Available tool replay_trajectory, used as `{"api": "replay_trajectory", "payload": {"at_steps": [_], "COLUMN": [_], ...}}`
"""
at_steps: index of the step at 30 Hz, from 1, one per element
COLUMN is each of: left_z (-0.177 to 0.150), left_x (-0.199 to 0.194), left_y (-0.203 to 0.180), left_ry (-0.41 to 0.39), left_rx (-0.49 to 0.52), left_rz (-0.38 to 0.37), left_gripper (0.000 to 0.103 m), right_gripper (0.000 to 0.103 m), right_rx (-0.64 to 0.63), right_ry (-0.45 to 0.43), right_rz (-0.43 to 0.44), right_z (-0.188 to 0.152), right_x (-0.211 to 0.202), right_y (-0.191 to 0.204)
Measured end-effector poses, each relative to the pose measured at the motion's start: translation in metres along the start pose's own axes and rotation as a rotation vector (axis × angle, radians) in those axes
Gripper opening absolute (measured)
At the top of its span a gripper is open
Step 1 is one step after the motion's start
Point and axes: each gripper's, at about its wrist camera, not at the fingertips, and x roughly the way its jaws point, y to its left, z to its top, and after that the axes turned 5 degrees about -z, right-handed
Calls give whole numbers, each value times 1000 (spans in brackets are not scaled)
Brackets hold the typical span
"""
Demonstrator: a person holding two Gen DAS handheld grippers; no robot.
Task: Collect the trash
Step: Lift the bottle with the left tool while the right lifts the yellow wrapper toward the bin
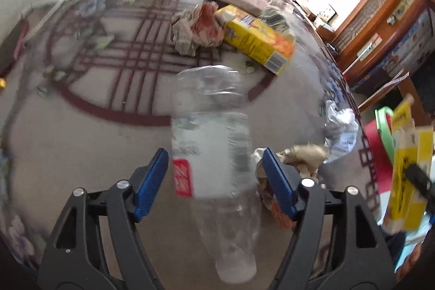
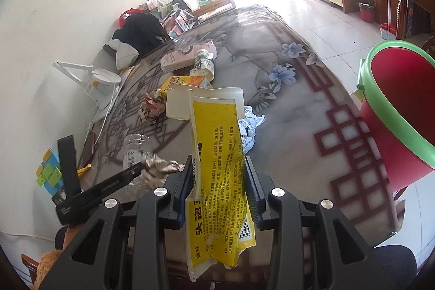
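Left gripper [image 1: 214, 178] straddles a clear bottle [image 1: 212, 143]; right gripper [image 2: 218, 181] carries a yellow carton [image 2: 217, 170] toward the bin [image 2: 399, 110].

Left jaws wide, bottle lying on the tabletop [image 1: 81, 143] between them, apparently not yet pinched, lined up for a grab. Right jaws clamped on the flattened carton, lifted off the tabletop. Red bin with green rim sits just off the right edge, likely the drop spot. More crumpled paper [image 1: 190, 29] and a yellow box [image 1: 255, 40] wait farther back.

Clear plastic bottle [image 1: 212, 143], glossy tablecloth [image 2: 293, 110] — creased cardboard box [image 2: 217, 167]
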Motion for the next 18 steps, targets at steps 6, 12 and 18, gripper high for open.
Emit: {"api": "replay_trajectory", "payload": {"at_steps": [6,12,18], "left_z": [-3,-4,-1], "left_x": [-21,-65,-81], "left_y": [1,-22,-62], "left_ry": [-53,-161,-194], "left_rx": [-20,24,112], "left_rz": [-26,-57,-107], "left_gripper": [51,51,51], "right_gripper": [35,35,35], "right_rx": [18,24,42], "right_ry": [1,3,-11], "right_rz": [-4,-1,7], "right_z": [1,2,4], "right_x": [3,5,1], "right_y": [-5,-8,-15]}}
